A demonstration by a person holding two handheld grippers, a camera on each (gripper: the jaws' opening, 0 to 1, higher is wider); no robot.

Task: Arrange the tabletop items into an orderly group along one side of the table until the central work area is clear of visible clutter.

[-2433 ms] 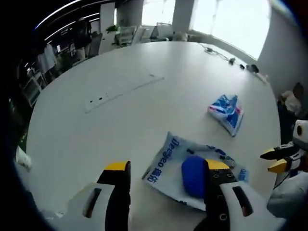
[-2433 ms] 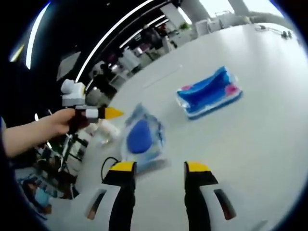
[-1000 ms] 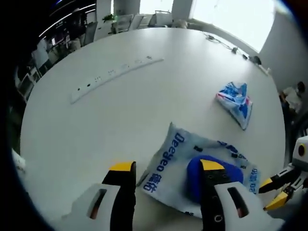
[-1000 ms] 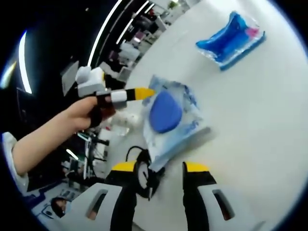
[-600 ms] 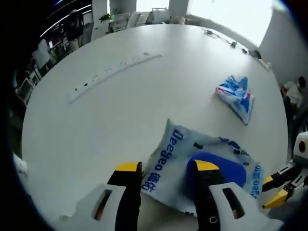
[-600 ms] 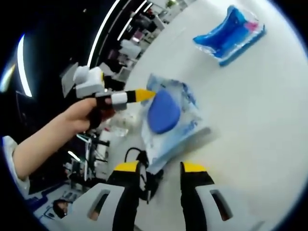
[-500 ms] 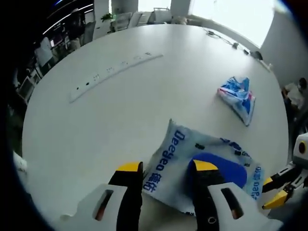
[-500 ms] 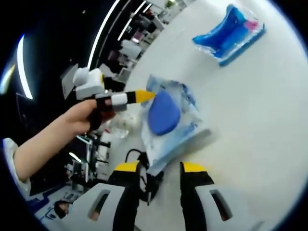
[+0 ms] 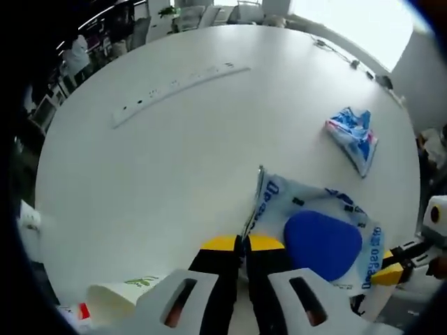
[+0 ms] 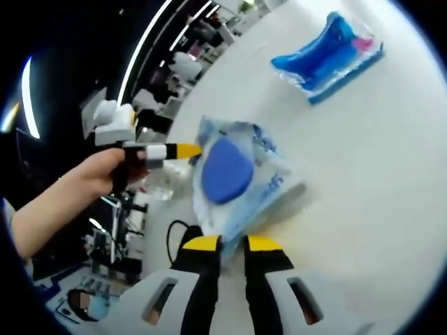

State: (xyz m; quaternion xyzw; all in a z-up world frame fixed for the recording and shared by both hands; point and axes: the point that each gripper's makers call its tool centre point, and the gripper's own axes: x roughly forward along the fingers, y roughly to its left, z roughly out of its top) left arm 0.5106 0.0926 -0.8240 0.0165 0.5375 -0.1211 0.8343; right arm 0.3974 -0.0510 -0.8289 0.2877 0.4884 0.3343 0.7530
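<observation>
A white and blue plastic bag (image 9: 279, 209) printed "Deegeo", with a blue oval pad (image 9: 323, 244) inside, lies near the table edge. My left gripper (image 9: 242, 244) is shut on its near edge, lifting that edge a little. In the right gripper view the same bag (image 10: 262, 178) shows with the pad (image 10: 222, 171). My right gripper (image 10: 230, 244) is shut on its lower corner. The left gripper (image 10: 183, 150), held by a hand (image 10: 98, 174), grips the bag's opposite edge. The right gripper (image 9: 391, 269) comes in at the lower right of the left gripper view.
A smaller blue packet (image 9: 353, 134) (image 10: 327, 54) lies farther out on the round white table (image 9: 174, 160). A long white power strip (image 9: 178, 85) runs across the far side. A paper cup (image 9: 122, 303) lies at the near edge. A black cable (image 10: 173, 237) hangs beyond the edge.
Both grippers have gone from open to shut on opposite edges of the bag. The bag's edge at the left gripper has lifted off the table.
</observation>
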